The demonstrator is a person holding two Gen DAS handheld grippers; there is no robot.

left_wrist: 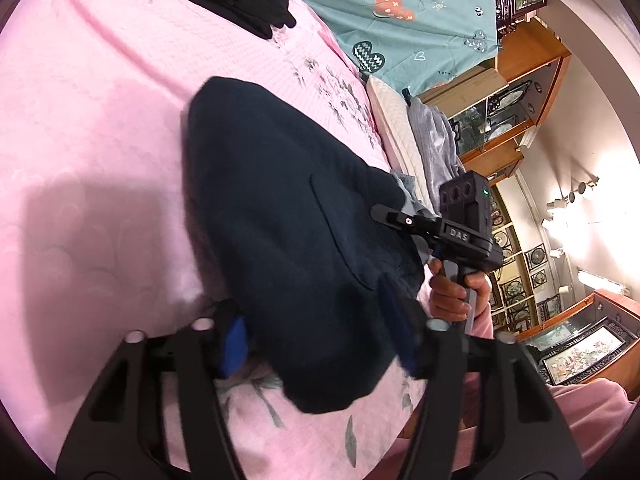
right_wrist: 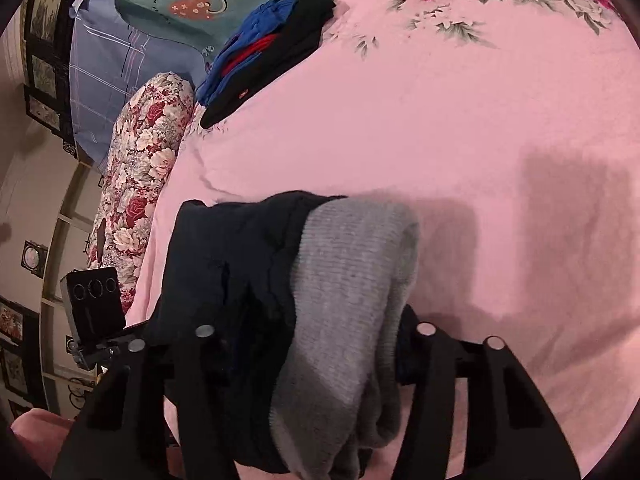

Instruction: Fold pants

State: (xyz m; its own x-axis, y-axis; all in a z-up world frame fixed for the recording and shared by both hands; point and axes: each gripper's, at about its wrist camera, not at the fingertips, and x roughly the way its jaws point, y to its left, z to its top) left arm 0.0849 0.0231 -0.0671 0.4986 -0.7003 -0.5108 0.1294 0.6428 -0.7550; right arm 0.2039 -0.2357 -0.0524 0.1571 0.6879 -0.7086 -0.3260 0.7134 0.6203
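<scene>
Dark navy pants with a grey ribbed waistband are lifted above the pink bedsheet. My left gripper is shut on one end of the pants, its blue fingertips pressing the cloth from both sides. My right gripper is shut on the waistband end, with fabric bunched between its fingers. The right gripper also shows in the left wrist view, held by a hand at the pants' far edge. The left gripper's body shows in the right wrist view.
A pile of folded black, blue and red clothes lies at the head of the bed. A floral bolster, a plaid pillow and a teal quilt lie beyond it. Wooden display cabinets stand beside the bed.
</scene>
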